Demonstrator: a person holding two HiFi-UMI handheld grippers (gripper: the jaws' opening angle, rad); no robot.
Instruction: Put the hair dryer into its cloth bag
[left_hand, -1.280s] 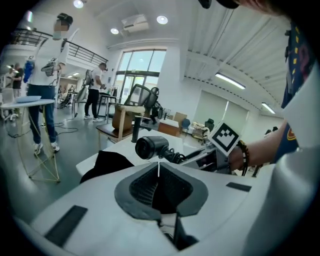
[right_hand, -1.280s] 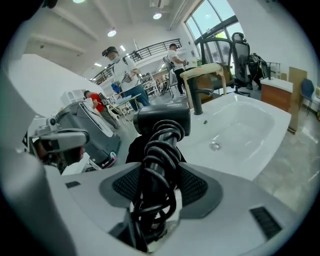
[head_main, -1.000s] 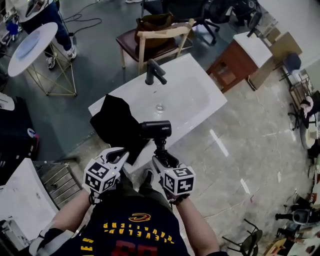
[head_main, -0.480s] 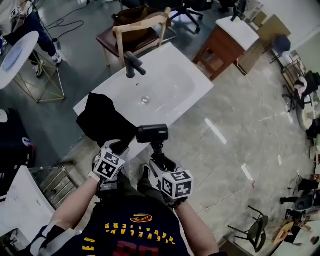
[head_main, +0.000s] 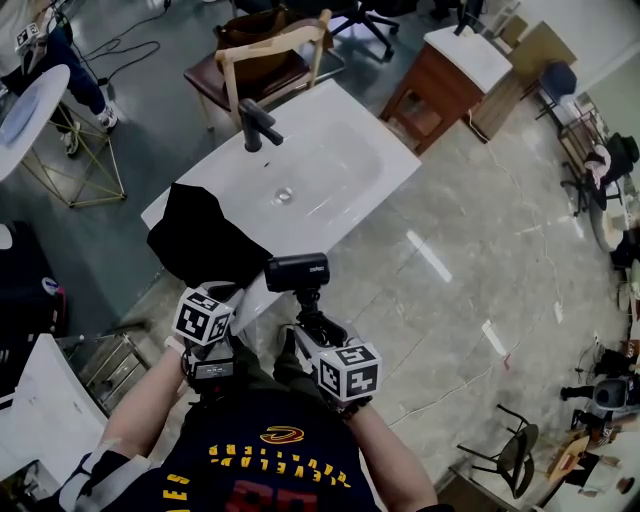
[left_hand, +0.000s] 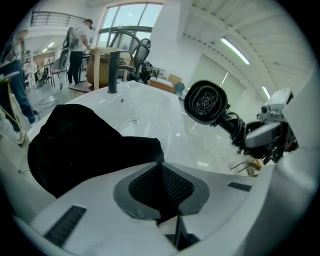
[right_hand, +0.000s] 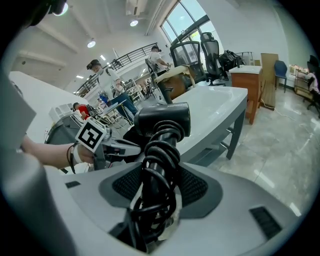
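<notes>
Clamping the right gripper (right_hand: 157, 175) around the handle of the hair dryer (right_hand: 162, 120), jaws closed over the cord coiled round that handle. Holding it upright off the near edge of the white washbasin top (head_main: 335, 165), barrel uppermost, close beside the cloth bag (head_main: 200, 235) but not in it. Closing the left gripper (left_hand: 161, 167) on the bag's near edge, black fabric caught between the pads. Slumped over the near left corner of the basin top, that bag, partly hanging off the edge, mouth not visible as open. Likely rigid and fairly heavy at the top, the dryer: hard plastic shell, smooth, with the weight in the barrel, so prone to tip if taken low on the handle. Best gripped where it is held now, over the cord wraps, which probably add some bite against slipping. Soft, thin and limp, the bag: no shape of its own, apt to fold shut or slide off the glossy top when pushed. Best pinched at the rim of the mouth and lifted, to give an opening for the barrel. Counted: one hair dryer, one cloth bag, two grippers, one basin top with one black faucet (head_main: 255, 125).
</notes>
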